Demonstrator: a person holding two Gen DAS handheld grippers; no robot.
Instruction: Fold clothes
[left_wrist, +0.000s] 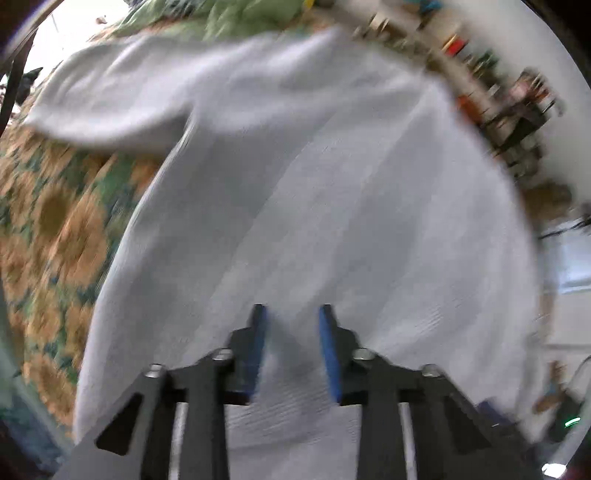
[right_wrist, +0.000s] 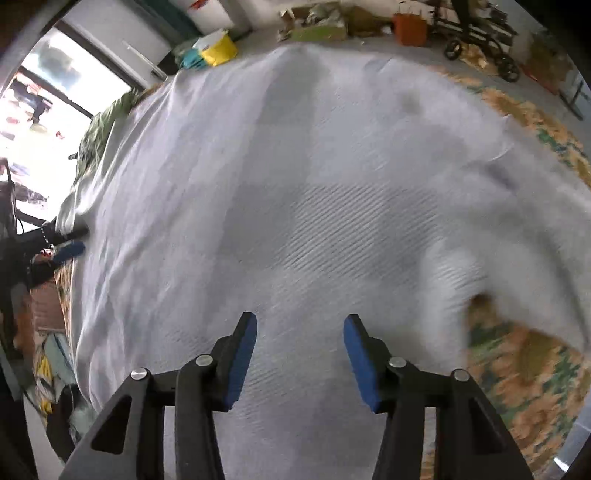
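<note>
A white garment (left_wrist: 314, 206) is spread over a sunflower-patterned cover (left_wrist: 55, 229), and it fills most of both views. In the left wrist view its left edge is seen as a long curve running from the bottom up to a sleeve (left_wrist: 110, 107), which sticks out to the left over the cover. Left of this edge, a wide strip of the patterned cover is left bare. Along the upper right edge of the garment, a cluttered row of small objects (left_wrist: 491, 92) is seen, blurred.

In the right wrist view the second sleeve (right_wrist: 517, 266) is bent down at the right, with bare cover under and beside it. Beyond the far edge, a yellow bag (right_wrist: 219, 50), an orange box (right_wrist: 410, 27) and a wheeled frame (right_wrist: 476, 33) are seen on the floor. At the garment's left edge, a green cloth (right_wrist: 99, 125) is bunched.

The fabric is thin, ribbed in fine lines, with soft flat creases and grey shadows.

The left gripper (left_wrist: 291, 314) is held just above the cloth with its blue-padded jaws spread, and nothing is pinched. The right gripper (right_wrist: 300, 323) is likewise held over the cloth, its jaws spread wider and empty. The left gripper's blue tip is also seen at the garment's left edge in the right wrist view.
</note>
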